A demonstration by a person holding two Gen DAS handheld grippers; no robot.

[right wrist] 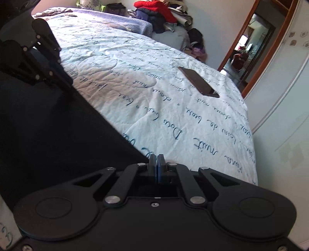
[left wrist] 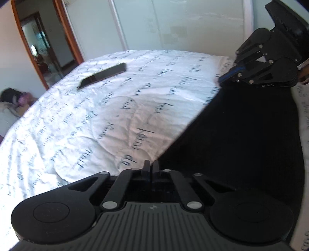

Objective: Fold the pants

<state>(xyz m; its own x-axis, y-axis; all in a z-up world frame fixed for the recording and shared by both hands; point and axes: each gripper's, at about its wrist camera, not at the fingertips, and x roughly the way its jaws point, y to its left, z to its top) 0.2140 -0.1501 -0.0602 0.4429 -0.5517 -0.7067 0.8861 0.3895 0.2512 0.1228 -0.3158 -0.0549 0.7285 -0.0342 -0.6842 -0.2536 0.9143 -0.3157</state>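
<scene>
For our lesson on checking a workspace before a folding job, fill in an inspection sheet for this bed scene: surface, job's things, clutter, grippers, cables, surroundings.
Surface: bed cover, white with blue script, wrinkled.
Job's things: black pants lying flat, one straight edge between both grippers.
Clutter: dark phone on the cover, apart from the pants; heap of clothes beyond the bed.
Grippers: left gripper and right gripper both shut, tips at the pants' edge; whether cloth is pinched cannot be told.
Cables: nothing seen.
Surroundings: wooden door frame, pale wardrobe doors.
</scene>
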